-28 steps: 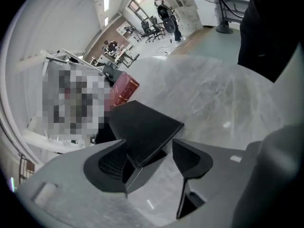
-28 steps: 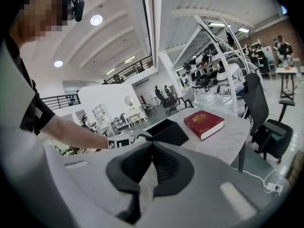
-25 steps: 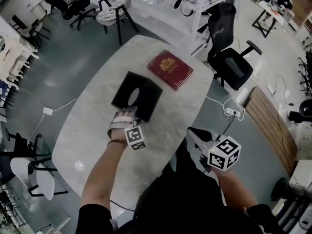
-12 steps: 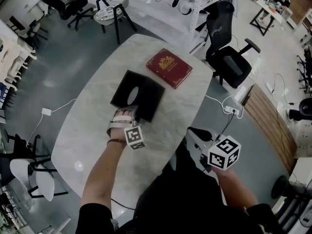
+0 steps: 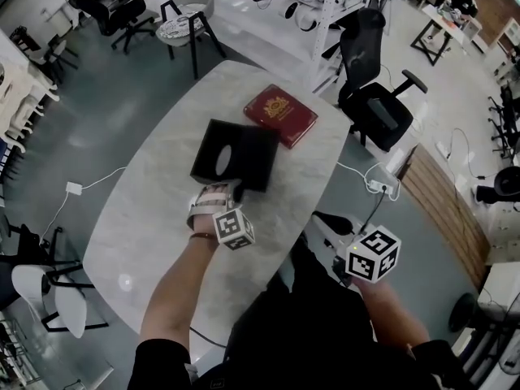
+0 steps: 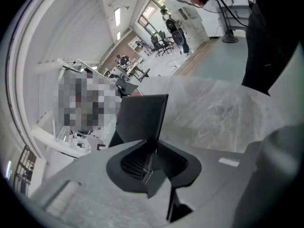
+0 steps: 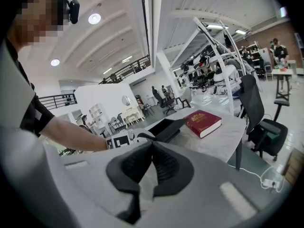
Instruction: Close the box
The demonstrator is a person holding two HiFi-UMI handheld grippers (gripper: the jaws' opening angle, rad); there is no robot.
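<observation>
Since the earlier frame, my left claw [image 5: 232, 193] had closed its jaws on the near edge of the box's lid [image 6: 142, 118] and risen a little. That black panel now stood tilted up from the pads instead of lying flat between spread jaws.

The box [image 5: 231, 154] sat mid-way along the pale marble surface [image 5: 146, 226], its inside still showing. I judged the closing as barely begun: lid gripped and lifting, not yet folded over. The next move called for swinging that panel in an arc over the opening and away from me, keeping the pinch light enough that the box did not drag, then letting go once it lay flat.

Around it, an office chair [image 5: 375, 100] stood off the far edge of the surface, clear of the work. A red book [image 5: 281, 114] lay just beyond the box, near enough that a sliding box could bump it. My right claw [image 7: 151, 148] hung off to the side with its jaws pressed together on nothing, well apart from the box.
</observation>
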